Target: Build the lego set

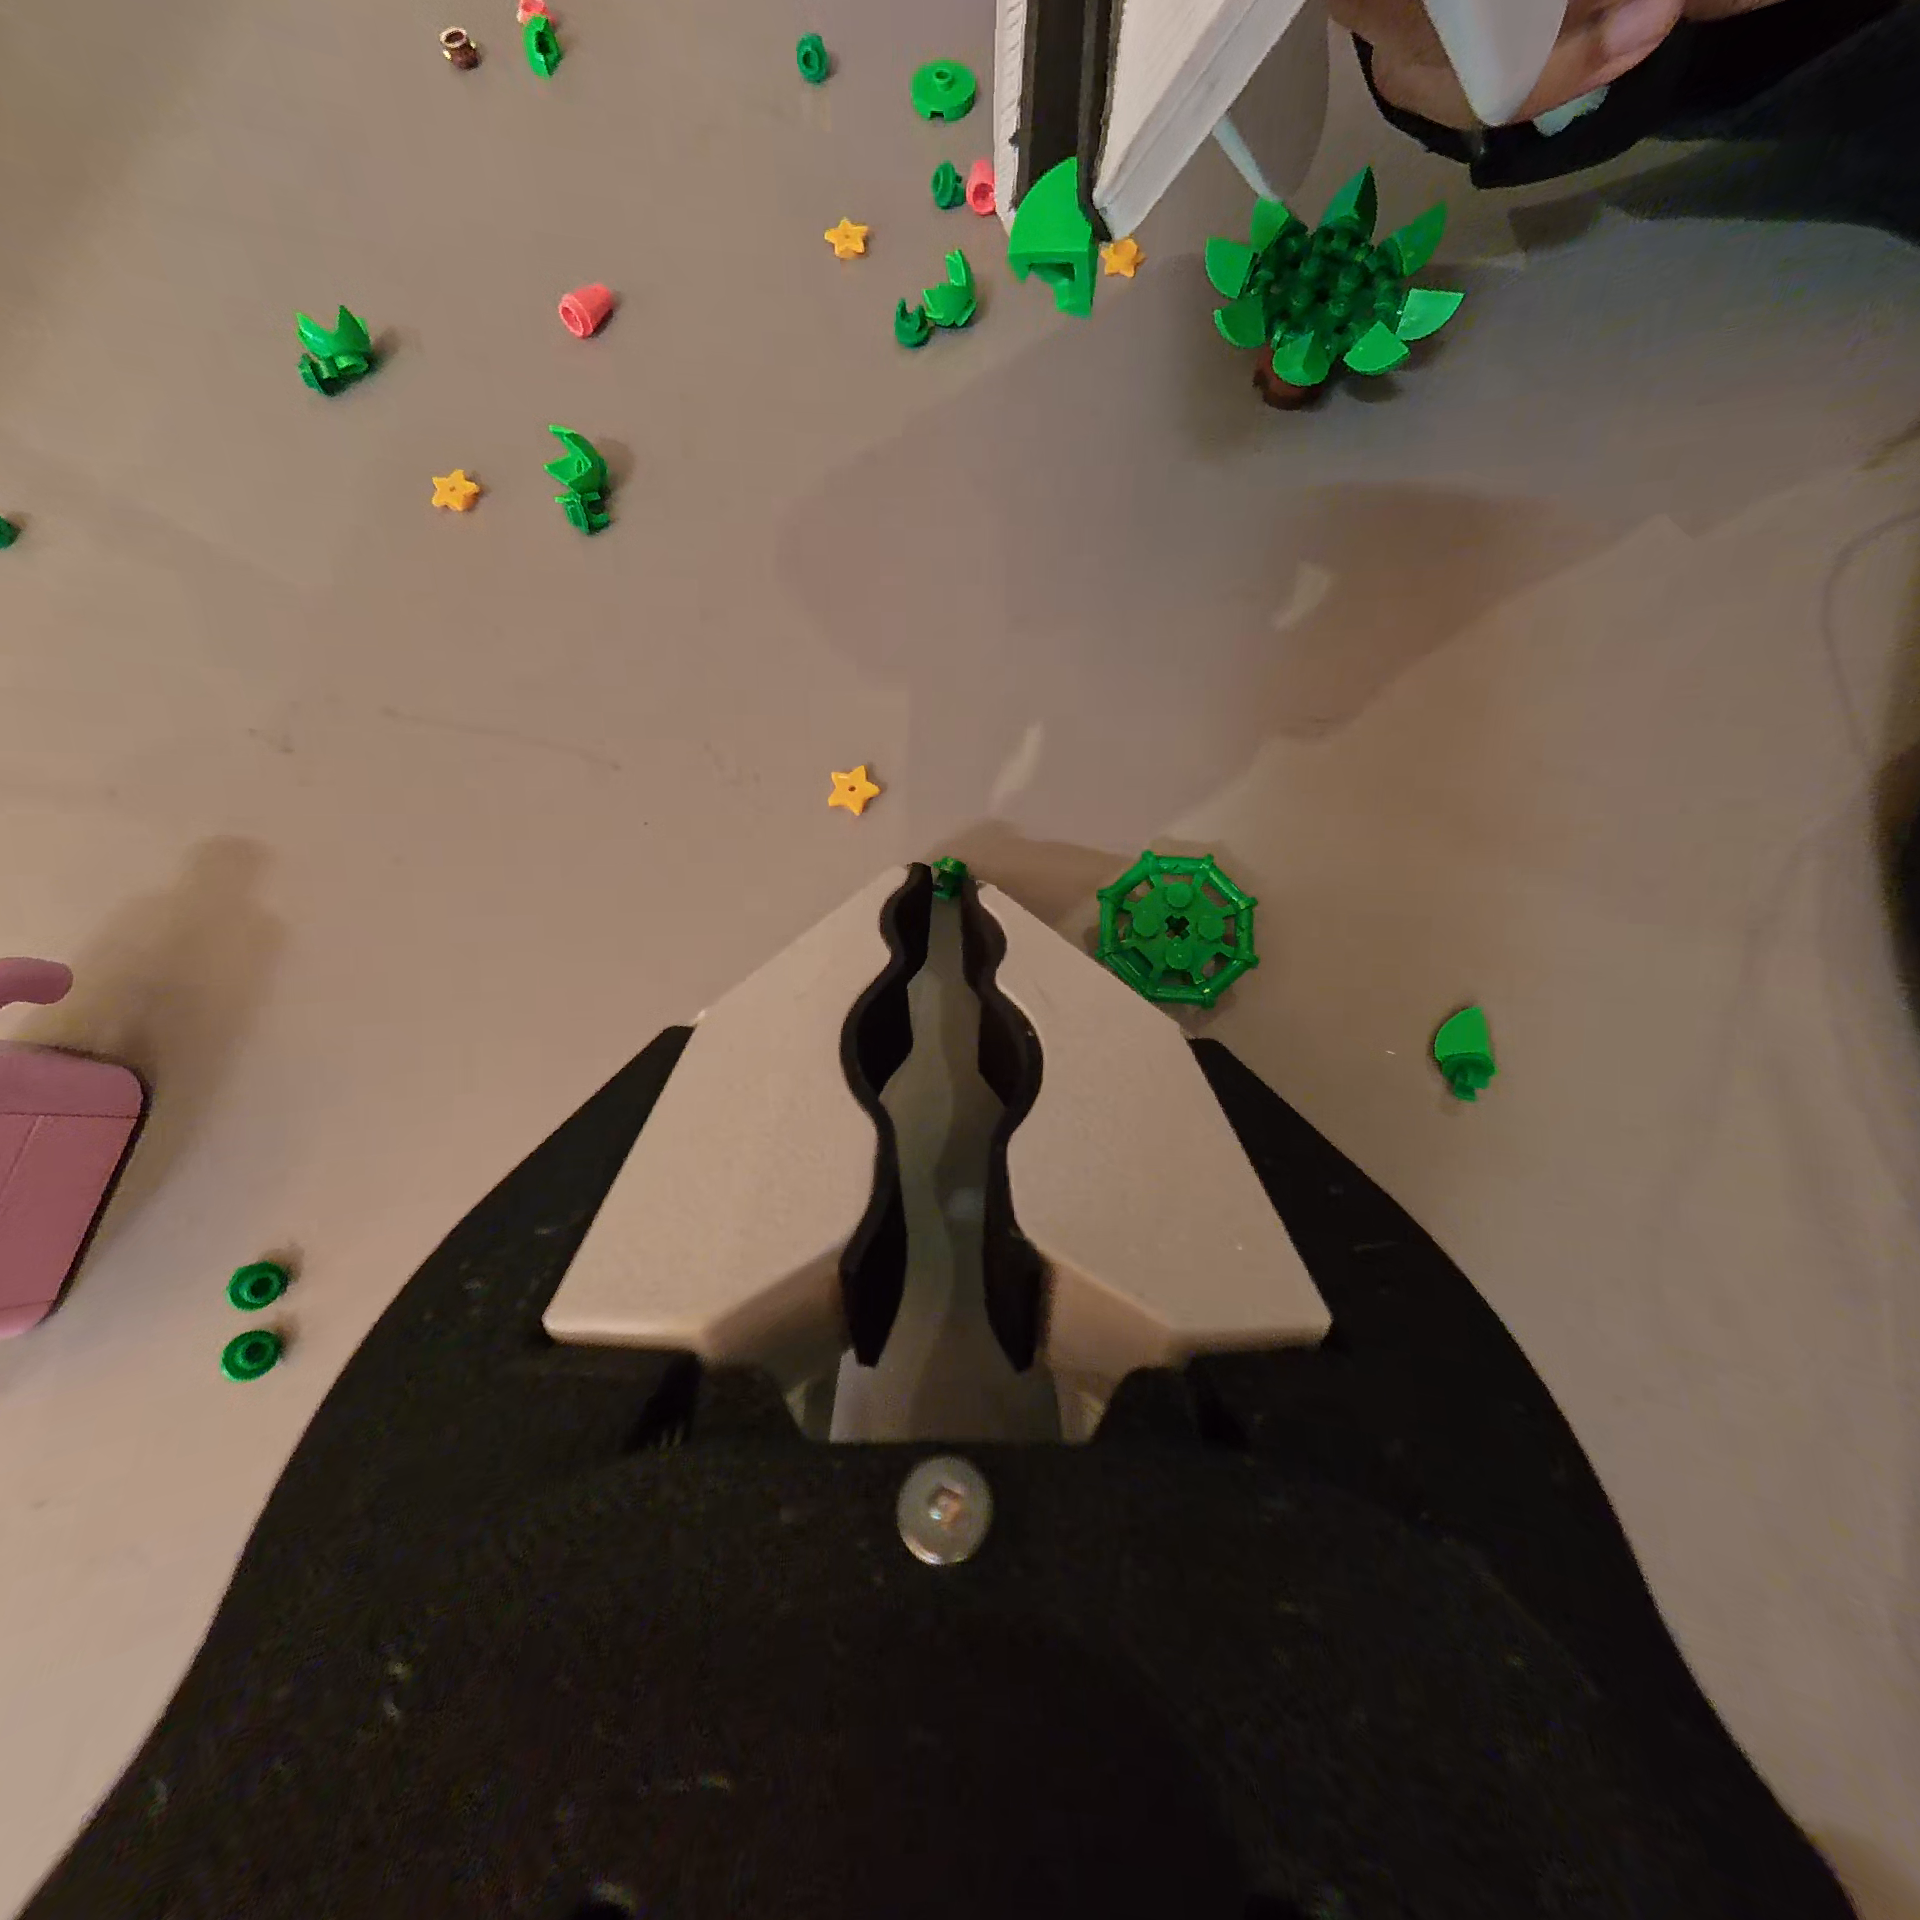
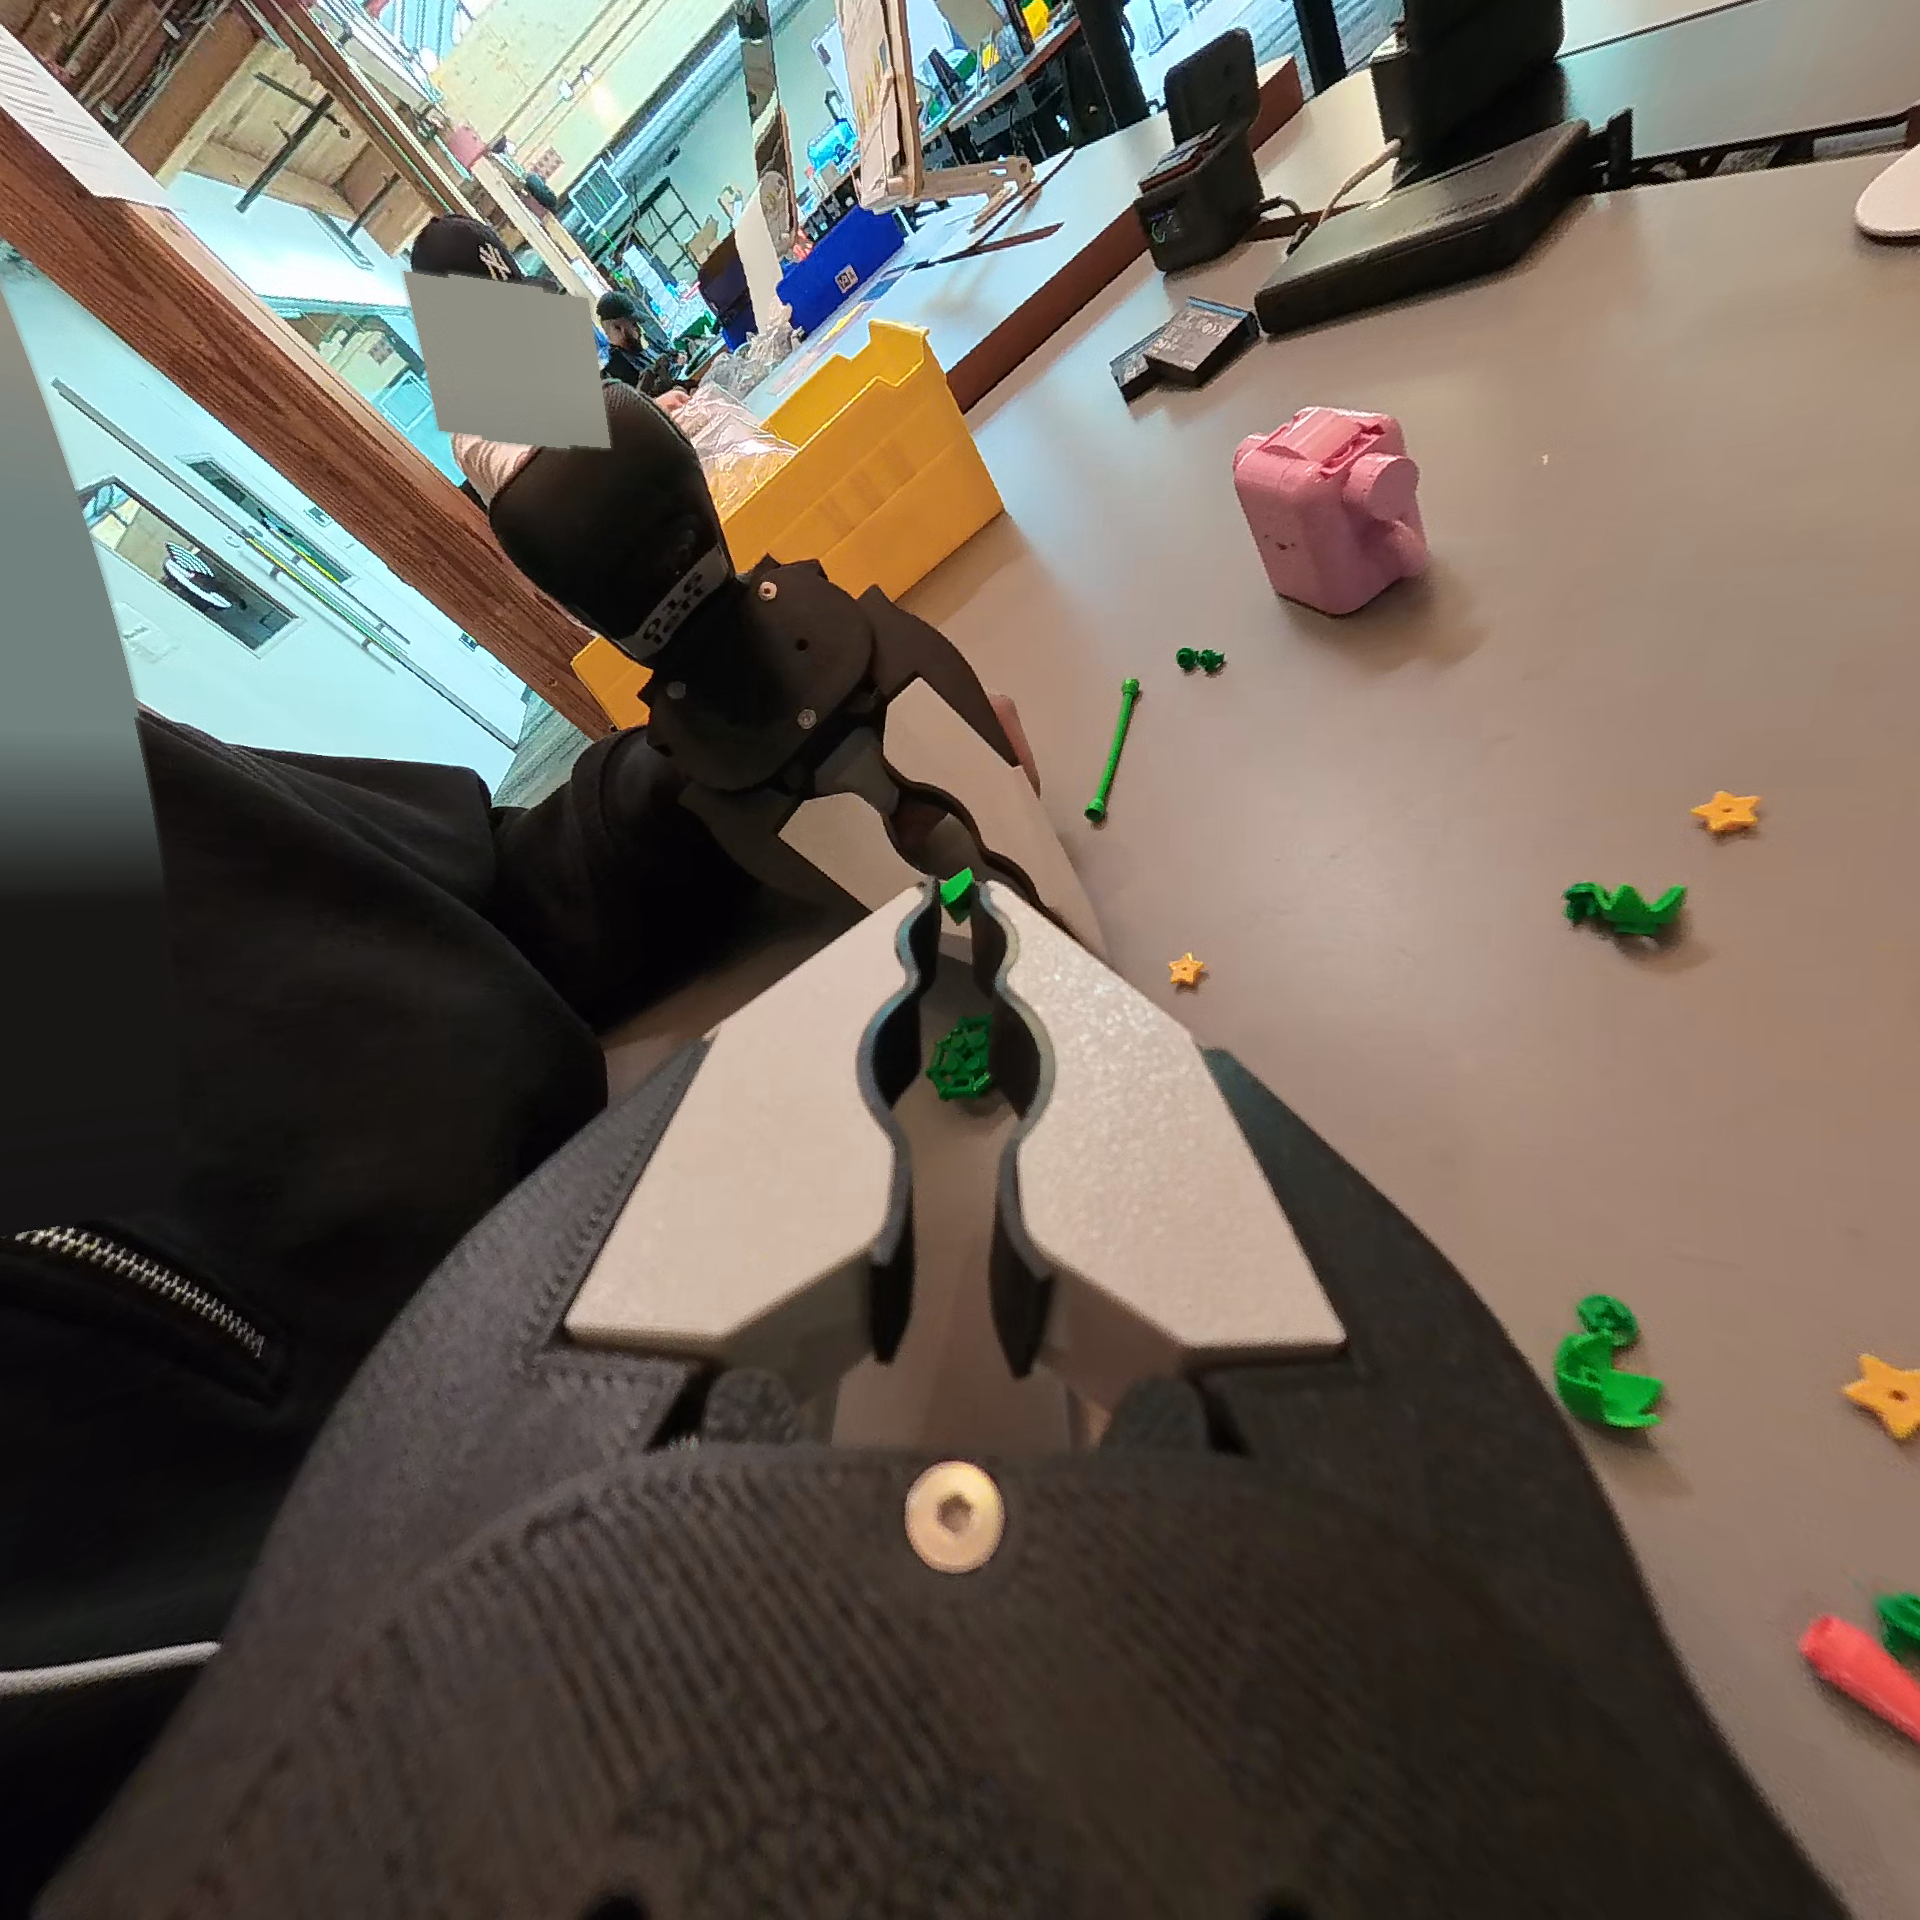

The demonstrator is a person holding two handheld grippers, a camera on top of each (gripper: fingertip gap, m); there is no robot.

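Note:
My left gripper [image 1: 945, 881] is shut on a tiny green stud piece [image 1: 949, 875] just above the grey table. A round green web-shaped piece [image 1: 1177, 928] lies right of its tips and shows through the jaw gap in the right wrist view [image 2: 961, 1060]. My right gripper [image 2: 956, 902] is shut on a green leaf piece [image 2: 956, 891]. In the left wrist view the right gripper [image 1: 1086, 203] hangs at the top with the leaf [image 1: 1051, 247] at its tips. The built green plant [image 1: 1335, 286] on a brown base stands right of it.
Loose green leaves, round green studs [image 1: 255, 1320], yellow stars [image 1: 853, 790] and pink cones [image 1: 585, 310] are scattered over the table. A pink box [image 2: 1330, 509] and a green rod [image 2: 1112, 748] lie farther off. A yellow bin [image 2: 873, 468] stands at the table edge beside a seated person. One gripper's finger ends stand about 9 cm off the other's. It is some 12 cm from my right tips to the built green plant [image 1: 1335, 286].

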